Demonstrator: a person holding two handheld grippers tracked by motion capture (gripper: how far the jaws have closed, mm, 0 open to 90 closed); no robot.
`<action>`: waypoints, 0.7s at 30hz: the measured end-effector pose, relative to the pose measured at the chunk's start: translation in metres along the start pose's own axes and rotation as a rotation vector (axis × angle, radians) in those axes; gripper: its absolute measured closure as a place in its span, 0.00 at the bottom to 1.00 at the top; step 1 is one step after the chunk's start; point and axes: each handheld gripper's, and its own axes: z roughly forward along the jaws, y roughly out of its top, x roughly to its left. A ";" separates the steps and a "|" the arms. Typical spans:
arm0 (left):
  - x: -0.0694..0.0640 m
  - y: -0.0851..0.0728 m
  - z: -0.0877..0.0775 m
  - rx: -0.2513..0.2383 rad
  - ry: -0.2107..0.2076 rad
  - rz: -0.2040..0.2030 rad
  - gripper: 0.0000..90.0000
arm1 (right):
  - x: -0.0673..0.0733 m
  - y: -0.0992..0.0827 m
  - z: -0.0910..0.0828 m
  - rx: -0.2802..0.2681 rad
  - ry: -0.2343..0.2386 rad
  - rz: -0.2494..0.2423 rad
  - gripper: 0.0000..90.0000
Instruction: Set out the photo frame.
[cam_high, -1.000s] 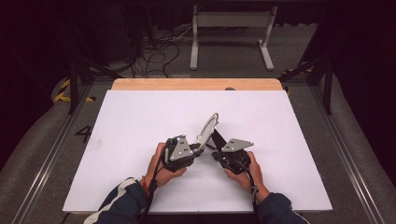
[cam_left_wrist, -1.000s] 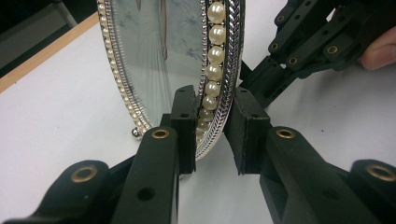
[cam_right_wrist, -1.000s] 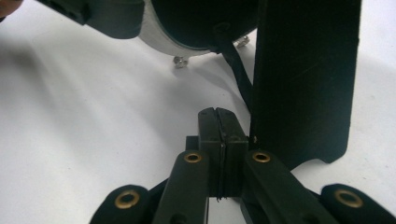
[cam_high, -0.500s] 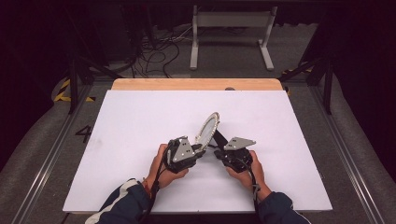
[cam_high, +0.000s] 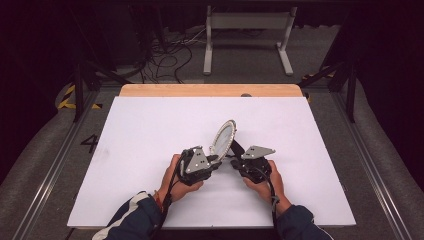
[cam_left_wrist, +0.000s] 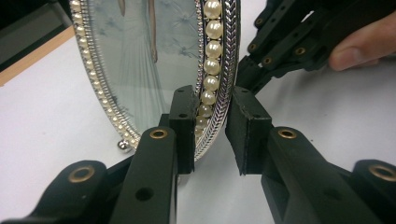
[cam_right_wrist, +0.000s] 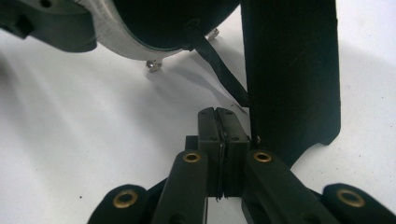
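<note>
One oval frame (cam_high: 223, 138) is held tilted on the white worktop (cam_high: 150, 130), a little toward 6 o'clock of the worktop's middle. Its rim is set with a single ring of pearls (cam_left_wrist: 211, 49) inside a braided silver band, and a picture of a figure in a pale dress is seen under the glass. Two small metal feet (cam_right_wrist: 153, 66) are seen at its lower edge, just above or on the sheet; which cannot be told.

Two grippers are in use. The left gripper (cam_high: 216, 159) is at 7 o'clock of the frame; its fingers (cam_left_wrist: 184, 126) are set on either side of the rim at the lower edge, one against the glass face and one at the back. They are only a little apart, and the rim between them is gripped.

The right gripper (cam_high: 233, 149) is at 5 o'clock of the frame, behind it. Its fingers (cam_right_wrist: 210, 140) are pressed fully together, and a thin black strap (cam_right_wrist: 222, 74) running from the frame's back appears pinched between them. One black easel stand (cam_right_wrist: 292, 74) is seen beside them, at 1 o'clock in the right gripper view.

One hand (cam_high: 170, 176) is on each gripper.
</note>
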 end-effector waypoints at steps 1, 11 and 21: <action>0.000 0.000 0.000 0.000 0.002 0.002 0.81 | 0.000 0.000 0.000 0.000 -0.001 -0.001 1.00; 0.000 0.001 -0.007 -0.011 -0.016 0.024 0.75 | 0.000 0.000 -0.001 -0.013 0.005 0.019 0.93; 0.004 -0.006 -0.030 0.019 -0.023 0.064 0.68 | 0.012 0.005 -0.010 -0.056 0.012 -0.032 0.81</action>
